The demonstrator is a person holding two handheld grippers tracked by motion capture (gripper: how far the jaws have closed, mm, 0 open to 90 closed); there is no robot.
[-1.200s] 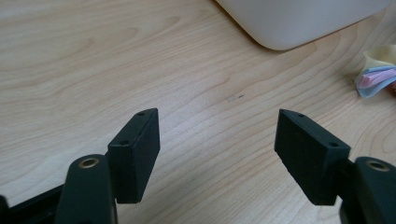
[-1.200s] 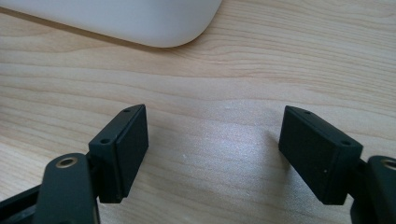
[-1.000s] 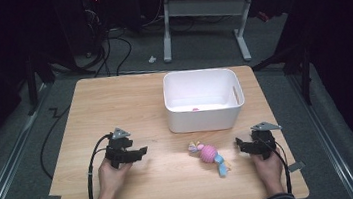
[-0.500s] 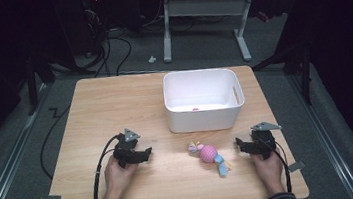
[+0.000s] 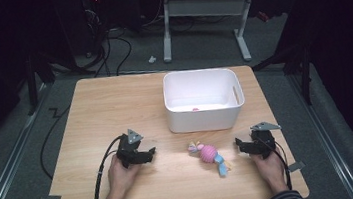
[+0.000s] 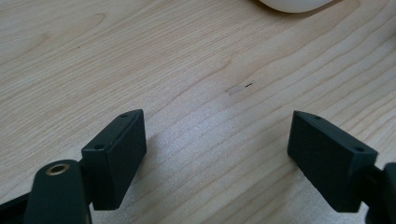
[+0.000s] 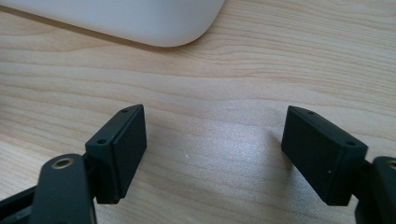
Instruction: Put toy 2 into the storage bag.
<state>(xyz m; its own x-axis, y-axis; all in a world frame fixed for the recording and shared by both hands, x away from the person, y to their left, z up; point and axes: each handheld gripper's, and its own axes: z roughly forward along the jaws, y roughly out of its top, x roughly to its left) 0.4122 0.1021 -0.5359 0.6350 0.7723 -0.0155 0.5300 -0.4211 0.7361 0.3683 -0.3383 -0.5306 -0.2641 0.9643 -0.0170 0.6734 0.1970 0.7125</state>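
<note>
Pink toy [image 5: 210, 153] lies just left of right gripper [image 5: 242, 146] — untouched.

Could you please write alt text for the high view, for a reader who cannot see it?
On a wooden table, a pink toy lies between two hand-held tools, the left tool and the right tool, both open and empty. A white bin stands behind the toy.

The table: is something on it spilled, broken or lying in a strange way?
Nothing stands out. The toy lies slantwise on the table, between the left gripper and the right gripper, both open and empty. The white bin stands upright with something small and pink inside.
</note>
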